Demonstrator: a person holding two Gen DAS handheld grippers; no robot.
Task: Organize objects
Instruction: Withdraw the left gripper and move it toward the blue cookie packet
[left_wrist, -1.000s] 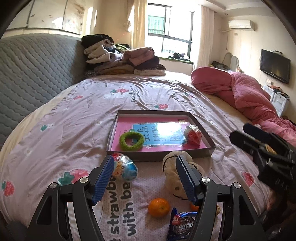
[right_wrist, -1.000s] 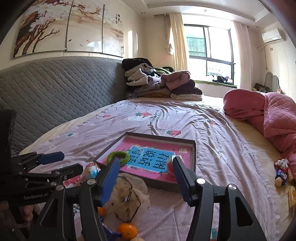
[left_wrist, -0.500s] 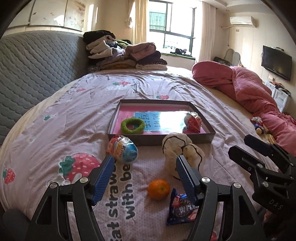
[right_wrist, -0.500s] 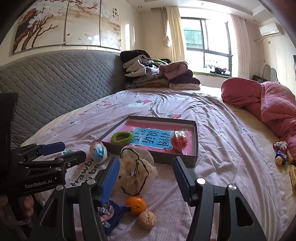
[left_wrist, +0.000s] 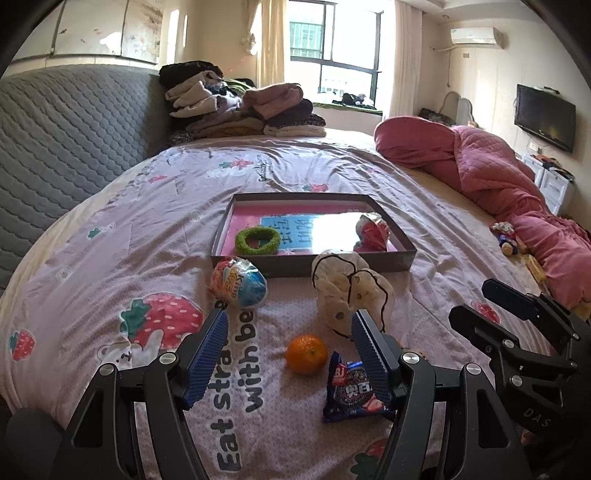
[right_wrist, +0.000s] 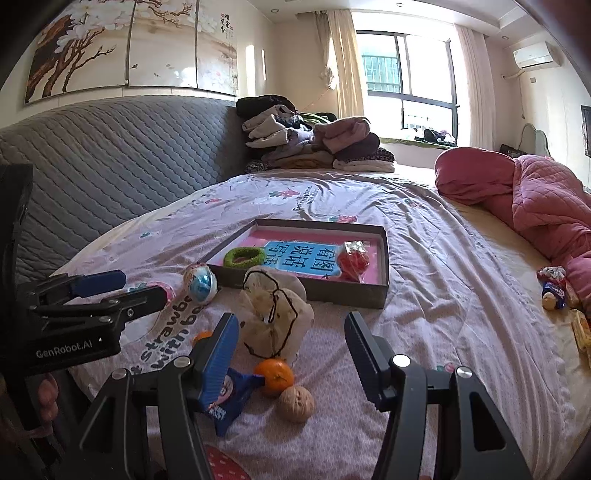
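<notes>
Both grippers are hanging open and empty over the near bedspread (left_wrist: 110, 229): I'm holding the left gripper (left_wrist: 288, 354) with jaws spread above the orange (left_wrist: 306, 353), and the right gripper (right_wrist: 291, 350) spread over the orange (right_wrist: 274, 376) and walnut (right_wrist: 296, 403).

Judging by the layout, I'm sitting in the approach step, choosing the next piece to lift. The blue snack packet (left_wrist: 351, 391) is lying flat just right of the orange, its long axis running near to far, top edge pointing away toward the tray (left_wrist: 332, 264). That tray is already carrying a green ring (left_wrist: 257, 240) on the left and a red wrapped item (left_wrist: 373, 232) on the right.

Next I'm reckoning on lowering one gripper squarely across a single item. A cream drawstring pouch (left_wrist: 347, 291) and a foil egg (left_wrist: 238, 282) are waiting just before the tray's near wall.
</notes>
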